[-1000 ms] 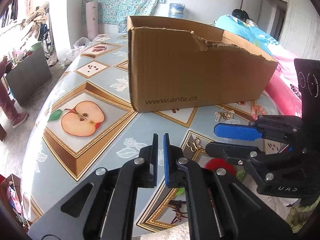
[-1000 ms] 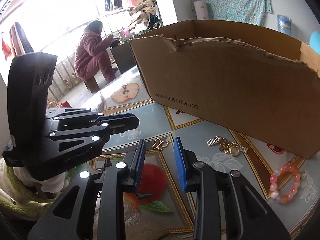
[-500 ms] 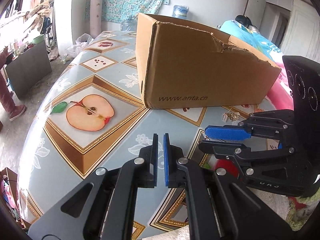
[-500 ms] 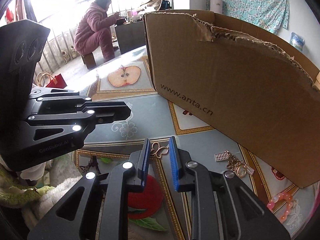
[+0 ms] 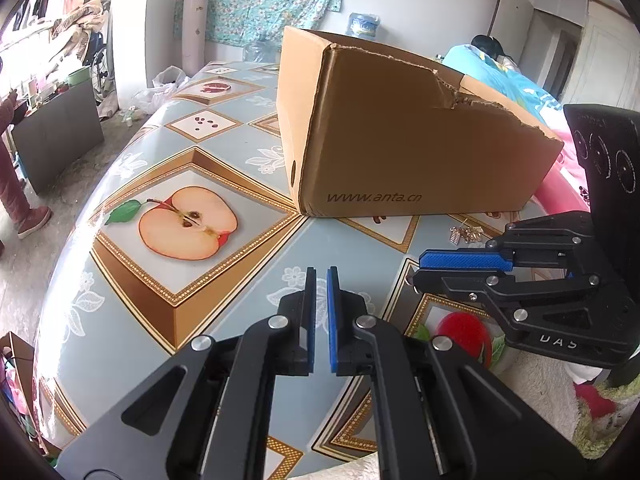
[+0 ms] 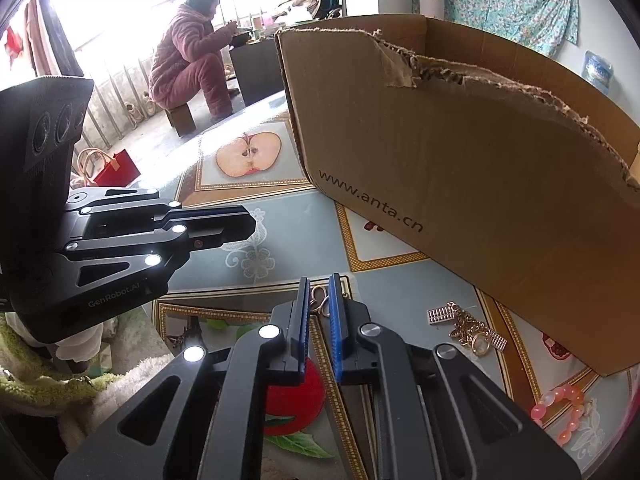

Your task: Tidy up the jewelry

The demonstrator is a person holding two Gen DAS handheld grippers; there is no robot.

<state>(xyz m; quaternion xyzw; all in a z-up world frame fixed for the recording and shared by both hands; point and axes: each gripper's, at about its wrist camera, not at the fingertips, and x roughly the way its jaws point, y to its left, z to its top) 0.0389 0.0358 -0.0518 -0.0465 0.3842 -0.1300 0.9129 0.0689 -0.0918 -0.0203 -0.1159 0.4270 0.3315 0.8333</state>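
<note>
Jewelry: your gold butterfly charm [image 6: 319, 298] lies on the worktop [image 5: 224, 292], right between the tips of your right gripper [image 6: 319, 300].
Right gripper: its jaws have just been closing around the charm; a narrow gap shows, and you cannot tell whether the pads are pressing on it.
Left gripper [image 5: 321, 280]: clenched with nothing between the jaws, hanging over the bare worktop just beside your right one.
Other pieces: a heap of gold chain and ring [image 6: 468, 326] lies near the cardboard box [image 6: 480, 184]; a pink bead bracelet [image 6: 564, 412] lies further right by the box's corner.
Box: open on top, its front wall torn along the edge, standing on the fruit-patterned worktop.
</note>
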